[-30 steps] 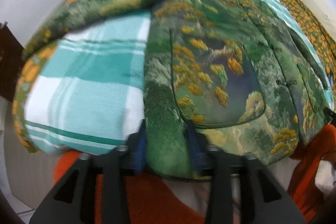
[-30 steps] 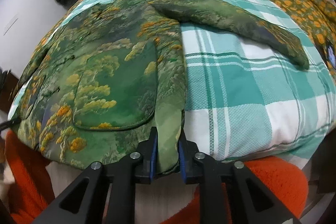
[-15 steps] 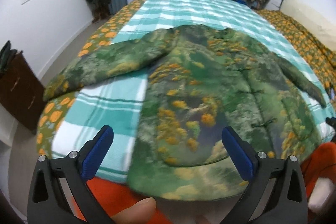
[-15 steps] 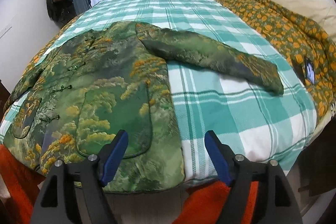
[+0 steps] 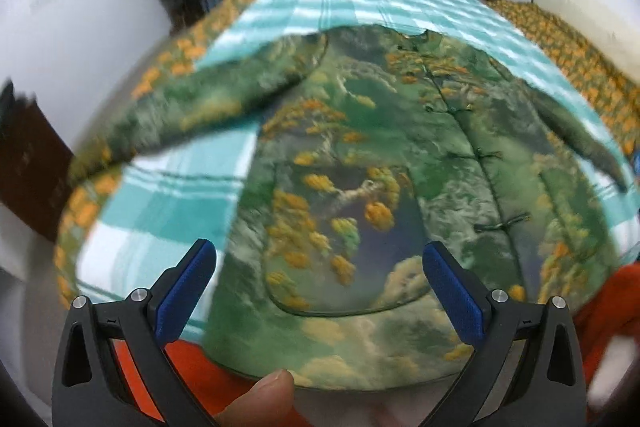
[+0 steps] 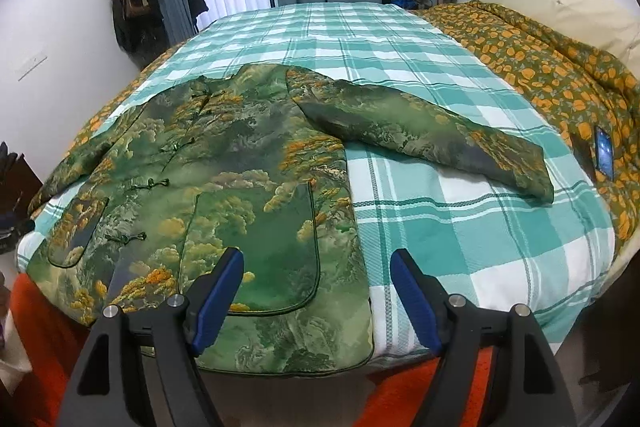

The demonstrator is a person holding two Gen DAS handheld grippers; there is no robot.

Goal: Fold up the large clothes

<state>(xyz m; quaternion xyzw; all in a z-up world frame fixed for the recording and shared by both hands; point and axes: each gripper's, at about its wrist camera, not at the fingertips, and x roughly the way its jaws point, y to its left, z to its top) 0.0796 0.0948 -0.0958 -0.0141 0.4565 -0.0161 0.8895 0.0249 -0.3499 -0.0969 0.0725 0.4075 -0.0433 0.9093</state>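
A green jacket with an orange and yellow landscape print [image 6: 240,187] lies flat, front up, on the bed, its hem at the near edge. Its sleeves are spread: one [image 6: 424,135] runs out to the right in the right wrist view, the other [image 5: 192,107] to the left in the left wrist view. My left gripper [image 5: 316,287] is open and empty, just above the hem over the jacket's pocket [image 5: 348,235]. My right gripper [image 6: 316,291] is open and empty, over the hem's other corner.
The bed has a teal and white checked cover [image 6: 460,227] over an orange-flowered quilt [image 6: 540,67]. A phone [image 6: 603,151] lies on the quilt at right. An orange blanket [image 6: 400,395] hangs below the near edge. A dark cabinet [image 5: 28,163] stands at left.
Both grippers have let go of the jacket's hem, opened wide and drawn back from the bed. The jacket now lies flat.
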